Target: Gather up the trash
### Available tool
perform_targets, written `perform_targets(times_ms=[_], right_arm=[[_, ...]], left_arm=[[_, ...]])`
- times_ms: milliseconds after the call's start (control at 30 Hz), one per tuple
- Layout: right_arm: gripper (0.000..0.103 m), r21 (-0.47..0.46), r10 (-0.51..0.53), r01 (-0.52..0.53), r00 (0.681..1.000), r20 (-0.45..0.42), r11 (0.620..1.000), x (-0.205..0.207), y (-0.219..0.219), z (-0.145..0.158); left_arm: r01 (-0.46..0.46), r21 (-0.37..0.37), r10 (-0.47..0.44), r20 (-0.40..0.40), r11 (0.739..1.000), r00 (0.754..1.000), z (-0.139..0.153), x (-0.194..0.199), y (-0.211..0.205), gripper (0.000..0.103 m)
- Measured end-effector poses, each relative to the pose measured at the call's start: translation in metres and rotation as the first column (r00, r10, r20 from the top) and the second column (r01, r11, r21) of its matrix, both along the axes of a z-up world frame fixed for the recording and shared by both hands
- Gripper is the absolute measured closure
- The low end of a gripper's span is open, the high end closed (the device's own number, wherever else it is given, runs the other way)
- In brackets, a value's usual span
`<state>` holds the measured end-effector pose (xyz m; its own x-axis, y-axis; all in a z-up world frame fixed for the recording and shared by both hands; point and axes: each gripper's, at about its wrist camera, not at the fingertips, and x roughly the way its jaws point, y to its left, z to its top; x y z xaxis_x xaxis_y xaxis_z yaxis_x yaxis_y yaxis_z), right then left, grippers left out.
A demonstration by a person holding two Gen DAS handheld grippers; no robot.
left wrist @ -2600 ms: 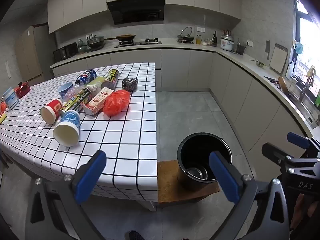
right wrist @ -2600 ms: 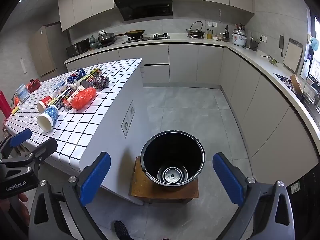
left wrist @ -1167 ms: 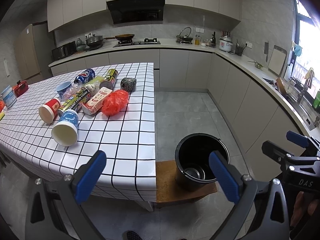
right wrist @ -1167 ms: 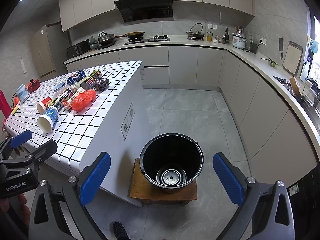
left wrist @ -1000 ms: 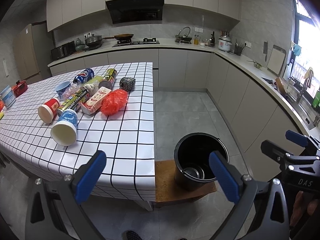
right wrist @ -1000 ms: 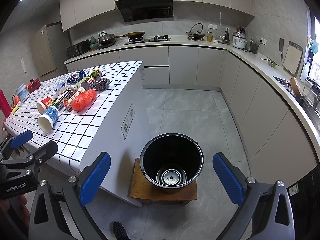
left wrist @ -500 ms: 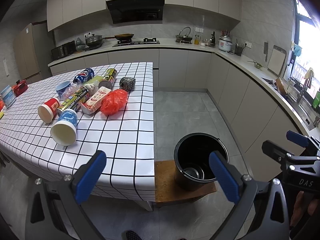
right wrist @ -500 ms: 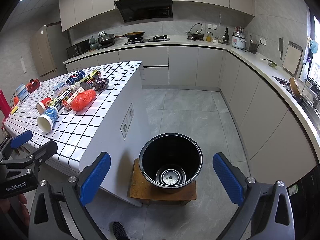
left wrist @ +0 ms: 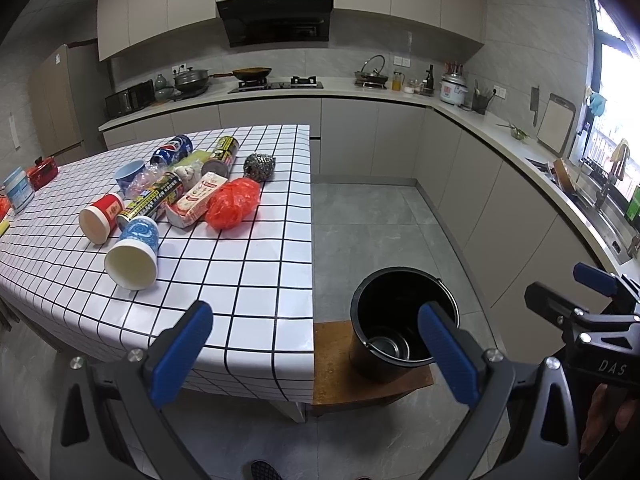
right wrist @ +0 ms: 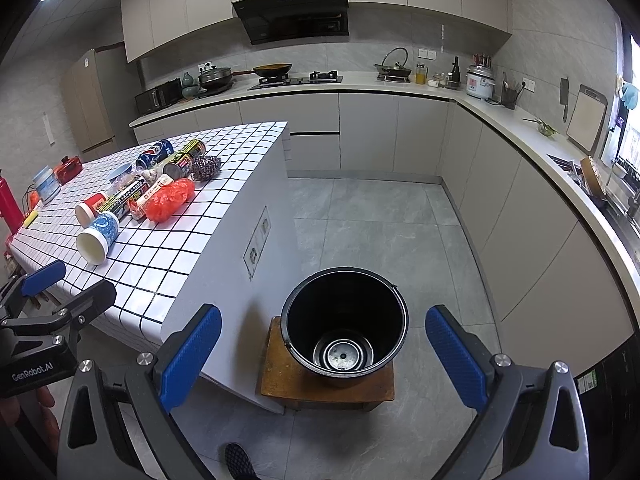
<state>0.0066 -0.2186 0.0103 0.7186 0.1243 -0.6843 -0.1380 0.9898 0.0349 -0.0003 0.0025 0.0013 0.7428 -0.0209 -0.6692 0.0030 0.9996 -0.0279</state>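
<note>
Trash [left wrist: 192, 196] unmoved on table [left wrist: 248, 280], both grippers still open, empty

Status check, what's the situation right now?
Left gripper and right gripper open, empty. Trash pile untouched on checkered table. Black bucket on stool, nothing blocking.

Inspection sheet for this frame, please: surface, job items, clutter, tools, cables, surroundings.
Surface: checked island top, near part bare.
Job's things: black bucket on a wooden stool beside the island; blue cup, red cup, red bag, carton and cans lie tipped together on the top.
Clutter: steel scourer; red tin at the far left edge.
Tools: left tool and right tool both open, holding nothing.
Cables: nothing seen.
Surroundings: kitchen counter, hob, range hood.
</note>
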Motion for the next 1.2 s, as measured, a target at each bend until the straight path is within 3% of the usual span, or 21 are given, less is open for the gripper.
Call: perform_targets(times_ms=[800, 1100, 1200], right_arm=[[0.0, 0.016, -0.002, 0.002, 1.0, -0.016, 1.0, -0.003, 0.001, -0.003], [0.0, 0.043, 0.016, -0.015, 0.999, -0.035, 0.999, 0.014, 0.002, -0.004], [0.0, 0.061, 0.037, -0.034, 0.998, -0.053, 0.998, 0.027, 0.009, -0.007]], left_arm=[[-0.026, -0.012, 0.026, 0.01, 1.0, 1.0, 0.002, -0.006, 0.013, 0.0], [-0.114, 0.016, 0.114, 0.029, 0.993, 0.993, 0.001, -0.001, 0.048, 0.0], [-0.185, 0.029, 0.185, 0.013, 0.982, 0.983, -0.005, 0.007, 0.072, 0.0]])
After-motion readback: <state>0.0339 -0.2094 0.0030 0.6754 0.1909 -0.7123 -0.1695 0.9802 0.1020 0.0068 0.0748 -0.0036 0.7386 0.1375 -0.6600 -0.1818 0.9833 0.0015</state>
